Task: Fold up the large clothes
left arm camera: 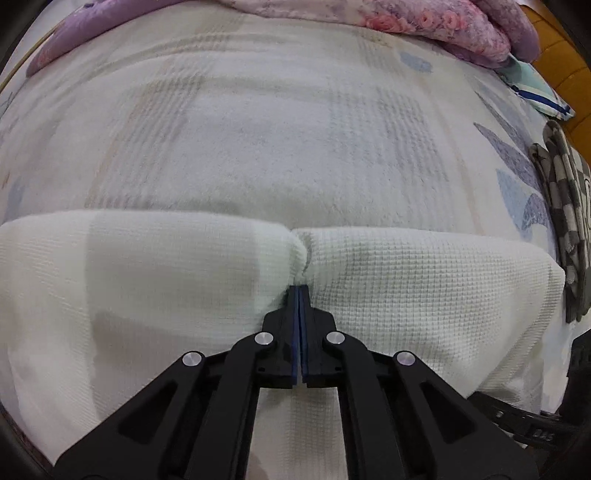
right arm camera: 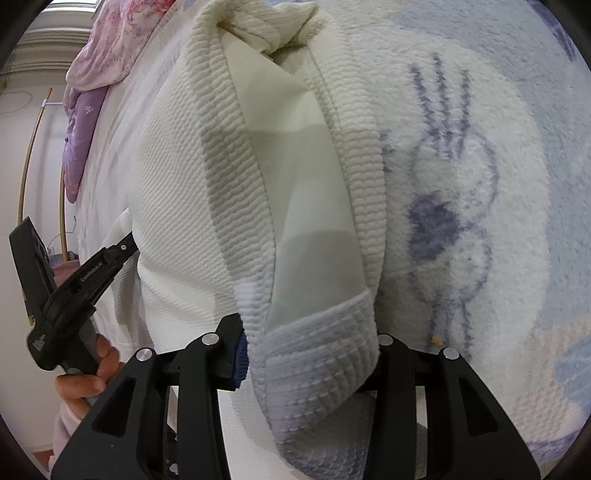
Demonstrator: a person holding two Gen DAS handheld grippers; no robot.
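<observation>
- My left tongs [left arm camera: 300,295] are pressed fully together on a fold of the white waffle-knit garment [left arm camera: 406,288]; the blue pads meet with only pinched cloth at their tips.
- From the left wrist view, the garment lies across the bed as a wide band, its long axis running left to right, with a folded edge facing away from me toward the far side of the bed.
- The cloth puckers into a small crease right where the left tongs bite (roughly the middle of that band).
- Under it is a pale fleece blanket [left arm camera: 258,122] with faint blue leaf shapes, covering the bed.
- My right tongs [right arm camera: 308,354] have their fingers spread wide around a thick ribbed hem of the garment [right arm camera: 207,221]; the cloth fills the gap between them, and whether the far finger presses the cloth I cannot tell.
- In the right wrist view the garment runs away from the tongs toward the top of the frame, its ribbed edge doubled back to show a smooth inner lining.
- The left tongs [right arm camera: 127,245] also show there at the left, nipping the garment's side edge, with the hand [right arm camera: 88,373] beneath.
- A pink and purple quilt [left arm camera: 443,26] is heaped at the far edge of the bed, and a checked cloth [left arm camera: 565,221] lies at the right.
</observation>
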